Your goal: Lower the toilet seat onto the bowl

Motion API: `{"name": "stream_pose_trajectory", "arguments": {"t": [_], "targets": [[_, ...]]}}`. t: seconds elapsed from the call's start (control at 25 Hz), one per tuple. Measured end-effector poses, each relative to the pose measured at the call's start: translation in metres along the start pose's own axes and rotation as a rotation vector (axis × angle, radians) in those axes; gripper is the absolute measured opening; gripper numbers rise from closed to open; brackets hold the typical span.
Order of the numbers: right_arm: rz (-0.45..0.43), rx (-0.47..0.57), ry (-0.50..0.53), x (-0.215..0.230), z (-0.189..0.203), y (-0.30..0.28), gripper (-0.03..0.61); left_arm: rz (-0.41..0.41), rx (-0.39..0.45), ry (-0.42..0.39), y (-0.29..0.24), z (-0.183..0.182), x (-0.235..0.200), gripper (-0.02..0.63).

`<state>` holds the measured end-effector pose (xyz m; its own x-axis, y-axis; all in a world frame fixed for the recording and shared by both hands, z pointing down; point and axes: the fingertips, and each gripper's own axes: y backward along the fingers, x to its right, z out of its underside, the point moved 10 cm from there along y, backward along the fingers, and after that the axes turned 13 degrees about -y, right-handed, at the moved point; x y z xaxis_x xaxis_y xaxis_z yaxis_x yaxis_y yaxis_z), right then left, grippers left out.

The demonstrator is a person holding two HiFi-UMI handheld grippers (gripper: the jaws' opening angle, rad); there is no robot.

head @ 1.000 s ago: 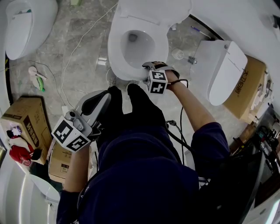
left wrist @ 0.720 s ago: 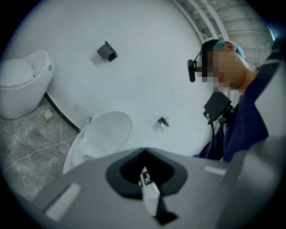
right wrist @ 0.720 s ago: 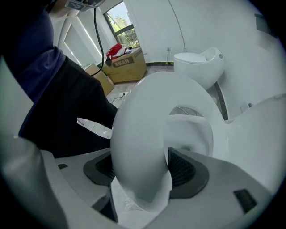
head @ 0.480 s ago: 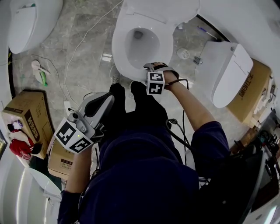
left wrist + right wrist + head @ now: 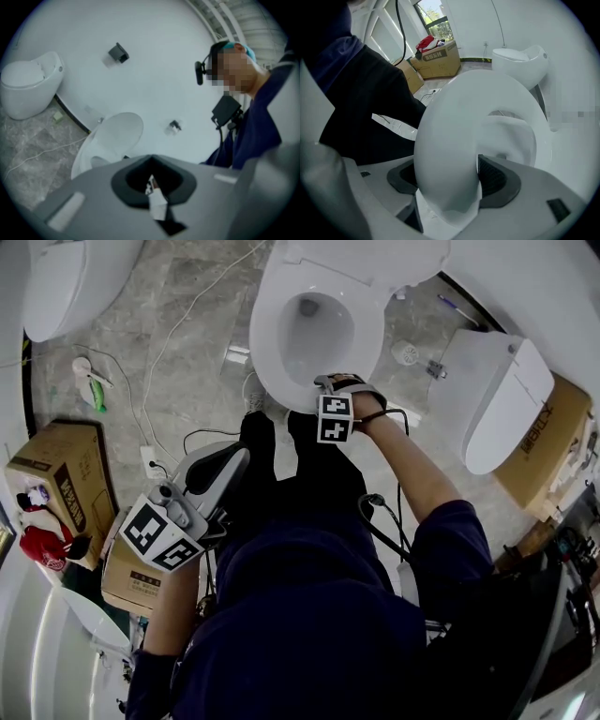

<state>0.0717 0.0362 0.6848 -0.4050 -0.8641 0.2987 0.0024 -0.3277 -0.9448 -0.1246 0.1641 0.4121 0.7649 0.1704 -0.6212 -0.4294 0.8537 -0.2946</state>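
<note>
While the right hand-held gripper [image 5: 329,386] [image 5: 450,187] clamps the front rim of the white oval plastic toilet seat [image 5: 274,345] [image 5: 450,136], its jaws stand narrow, one pad on each face of the ring. Gripping at the front, farthest from the hinge, gives the most control over the swing. From the head view the seat lies low around the white ceramic bowl [image 5: 321,329] just ahead of this gripper; whether it touches the rim all round I cannot tell. The white lid [image 5: 361,261] stands up beyond it, out of the path.

Behind the right gripper the person's dark trouser legs [image 5: 281,465] are close, so room to draw back is tight; to either side the grey marble floor [image 5: 178,343] is open. The left hand-held gripper [image 5: 231,465] [image 5: 152,187] hangs by the hip, well apart from the toilet, jaws together and holding nothing, likely kept out of the way.
</note>
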Motion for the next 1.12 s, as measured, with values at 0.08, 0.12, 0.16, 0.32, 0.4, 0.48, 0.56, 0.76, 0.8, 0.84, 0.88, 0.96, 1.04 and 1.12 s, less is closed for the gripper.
{"name": "stream_pose_trajectory", "arguments": {"t": [0.08,0.12,0.16,0.32,0.4,0.48,0.56,0.76,0.8,0.84,0.88,0.96,1.04,1.12], "targets": [[0.003,-0.006,0.006,-0.001,-0.001,-0.007,0.308,-0.005,-0.006,0.005,0.003,0.003,-0.001,0.005],[0.005,-0.01,0.009,-0.002,-0.001,-0.01,0.308,-0.008,-0.009,0.007,0.004,0.004,-0.001,0.005],[0.008,-0.013,0.011,-0.003,-0.001,-0.013,0.308,-0.01,-0.011,0.008,0.004,0.006,-0.001,0.005],[0.013,-0.018,0.012,-0.005,0.0,-0.024,0.311,-0.018,-0.02,0.011,0.006,0.01,-0.002,0.005],[0.015,-0.023,0.012,-0.005,-0.001,-0.029,0.313,-0.02,-0.021,0.013,0.007,0.011,-0.003,0.005],[0.018,-0.03,0.015,-0.006,-0.001,-0.035,0.313,-0.023,-0.025,0.015,0.009,0.013,-0.002,0.005],[0.021,-0.039,0.017,-0.008,0.0,-0.041,0.314,-0.026,-0.03,0.017,0.01,0.015,-0.002,0.003],[0.023,-0.056,0.028,-0.01,0.001,-0.056,0.318,-0.036,-0.042,0.026,0.014,0.022,-0.003,0.005],[0.023,-0.058,0.029,-0.011,0.001,-0.059,0.319,-0.038,-0.043,0.031,0.014,0.024,-0.003,0.005],[0.025,-0.061,0.031,-0.011,0.002,-0.062,0.319,-0.039,-0.044,0.036,0.015,0.026,-0.004,0.005],[0.027,-0.064,0.033,-0.012,0.002,-0.065,0.319,-0.041,-0.044,0.04,0.015,0.027,-0.004,0.005],[0.034,-0.073,0.038,-0.012,0.001,-0.071,0.321,-0.045,-0.047,0.044,0.017,0.029,-0.006,0.004],[0.04,-0.083,0.044,-0.013,0.001,-0.077,0.321,-0.049,-0.052,0.048,0.018,0.032,-0.007,0.005],[0.045,-0.092,0.049,-0.014,0.001,-0.083,0.321,-0.053,-0.059,0.051,0.019,0.034,-0.007,0.005]]}}
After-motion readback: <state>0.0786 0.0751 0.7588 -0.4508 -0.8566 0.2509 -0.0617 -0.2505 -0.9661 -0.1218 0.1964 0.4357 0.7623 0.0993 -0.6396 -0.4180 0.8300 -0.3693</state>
